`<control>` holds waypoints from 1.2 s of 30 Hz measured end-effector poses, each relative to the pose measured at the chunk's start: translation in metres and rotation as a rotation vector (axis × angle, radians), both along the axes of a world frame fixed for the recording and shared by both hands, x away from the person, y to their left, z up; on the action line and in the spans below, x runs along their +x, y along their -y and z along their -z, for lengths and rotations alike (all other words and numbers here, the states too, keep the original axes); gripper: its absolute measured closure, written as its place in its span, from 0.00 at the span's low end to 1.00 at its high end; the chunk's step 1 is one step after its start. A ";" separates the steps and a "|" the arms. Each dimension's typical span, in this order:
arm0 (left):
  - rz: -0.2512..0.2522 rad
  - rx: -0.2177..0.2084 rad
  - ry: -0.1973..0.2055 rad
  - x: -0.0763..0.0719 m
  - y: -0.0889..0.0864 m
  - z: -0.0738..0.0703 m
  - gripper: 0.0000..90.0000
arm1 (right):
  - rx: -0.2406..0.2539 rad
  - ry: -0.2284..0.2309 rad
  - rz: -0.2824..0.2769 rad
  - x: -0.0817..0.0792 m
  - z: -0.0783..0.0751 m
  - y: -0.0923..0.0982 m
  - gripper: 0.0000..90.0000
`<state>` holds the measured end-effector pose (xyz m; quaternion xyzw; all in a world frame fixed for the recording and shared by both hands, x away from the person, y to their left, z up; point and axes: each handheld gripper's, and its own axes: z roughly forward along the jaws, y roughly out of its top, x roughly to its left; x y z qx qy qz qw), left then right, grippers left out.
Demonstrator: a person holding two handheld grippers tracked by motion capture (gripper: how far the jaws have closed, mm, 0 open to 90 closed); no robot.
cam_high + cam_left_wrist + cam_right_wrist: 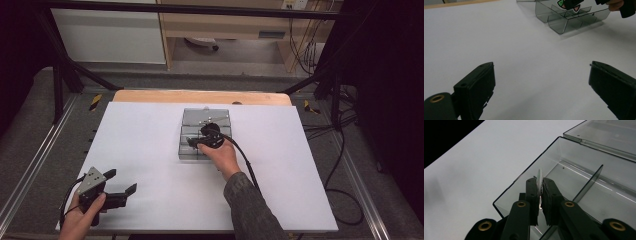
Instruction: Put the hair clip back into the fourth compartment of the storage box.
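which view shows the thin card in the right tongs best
The left gripper view: it shows the card's green and pink face above the clear box. The right gripper view shows it edge-on. In the high view the hand hides it.

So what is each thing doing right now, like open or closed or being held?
Left gripper: open, holding nothing, over the white table.
Right gripper: shut on a thin flat card, above the box.
Card: pinched edge-on between the jaws; green and pink in the left gripper view.
Clear divided box: open, lid folded back.
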<state>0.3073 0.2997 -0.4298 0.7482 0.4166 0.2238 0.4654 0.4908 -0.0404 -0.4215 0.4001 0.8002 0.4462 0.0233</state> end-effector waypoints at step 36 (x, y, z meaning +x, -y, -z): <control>0.000 0.005 0.003 0.000 0.001 0.000 0.08 | -0.040 0.006 0.014 -0.001 0.002 -0.003 0.86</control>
